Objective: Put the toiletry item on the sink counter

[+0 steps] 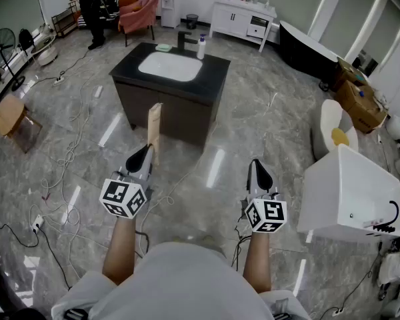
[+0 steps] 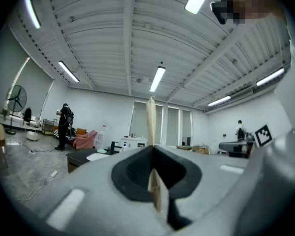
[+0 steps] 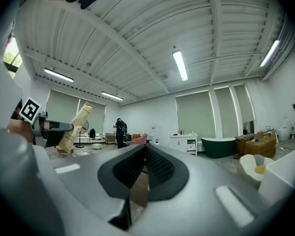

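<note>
Left gripper had its jaws clamped on the toiletry item, a flat tan tube-like pack standing upright, well short of the sink counter. Right gripper had its jaws closed on nothing. Glossy marble floor lay open up to that dark, square-edged surface. Loose cables trailed on the left, and a white boxy unit crowded the right.

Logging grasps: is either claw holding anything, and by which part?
The left claw pinches the tan toiletry pack at its lower end; the right claw holds nothing.
</note>
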{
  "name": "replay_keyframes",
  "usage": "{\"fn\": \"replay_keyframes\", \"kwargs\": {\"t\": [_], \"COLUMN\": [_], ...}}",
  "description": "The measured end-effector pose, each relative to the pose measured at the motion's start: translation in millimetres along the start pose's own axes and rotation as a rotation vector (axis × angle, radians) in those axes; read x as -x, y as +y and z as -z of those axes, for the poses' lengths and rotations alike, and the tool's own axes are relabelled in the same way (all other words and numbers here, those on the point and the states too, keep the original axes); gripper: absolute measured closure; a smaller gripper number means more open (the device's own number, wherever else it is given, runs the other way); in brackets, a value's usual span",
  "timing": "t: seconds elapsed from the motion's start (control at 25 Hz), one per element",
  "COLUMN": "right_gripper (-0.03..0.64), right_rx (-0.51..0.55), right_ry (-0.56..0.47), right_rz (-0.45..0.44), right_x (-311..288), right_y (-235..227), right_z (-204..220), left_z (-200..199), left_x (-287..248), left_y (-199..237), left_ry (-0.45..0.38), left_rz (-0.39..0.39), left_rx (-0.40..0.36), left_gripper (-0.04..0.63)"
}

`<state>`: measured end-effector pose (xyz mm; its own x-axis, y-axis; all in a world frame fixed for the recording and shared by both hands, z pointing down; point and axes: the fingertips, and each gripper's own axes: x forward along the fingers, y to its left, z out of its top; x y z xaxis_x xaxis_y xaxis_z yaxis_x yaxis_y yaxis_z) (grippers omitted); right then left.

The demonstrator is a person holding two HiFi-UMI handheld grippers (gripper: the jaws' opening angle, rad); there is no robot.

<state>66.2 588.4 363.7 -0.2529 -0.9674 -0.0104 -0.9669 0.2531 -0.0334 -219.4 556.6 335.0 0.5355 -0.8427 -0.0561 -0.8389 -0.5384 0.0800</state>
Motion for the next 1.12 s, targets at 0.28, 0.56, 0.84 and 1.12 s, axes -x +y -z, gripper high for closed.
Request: {"fn": "replay_keyframes", "kwargs": {"t": [0.28, 0.56, 0.84, 1.12], "right_gripper": [0.614, 0.614, 0.614, 0.614], "right_rx": [0.004, 0.040, 0.034, 0.018], "right_ry": [-0.002, -0.010, -0.003, -0.006], "right_rz": [-0.001, 0.016, 0.019, 0.030], "right_x": [-2, -5, -10, -28], "right_y": [9, 8, 6, -9], "right_z": [2, 0, 6, 10], "left_z": [0, 1, 7, 17], "left_x": [6, 5, -3, -31], "left_y": [5, 4, 5, 12], "left_ry": [-0.006, -0.006, -0.005, 0.013], "left_rz": [0.002, 0.001, 0.013, 0.026], "left_rx": [0.007, 0.008, 0.021, 0.032], "left_gripper": [0.597, 0.597, 0.597, 0.597]}}
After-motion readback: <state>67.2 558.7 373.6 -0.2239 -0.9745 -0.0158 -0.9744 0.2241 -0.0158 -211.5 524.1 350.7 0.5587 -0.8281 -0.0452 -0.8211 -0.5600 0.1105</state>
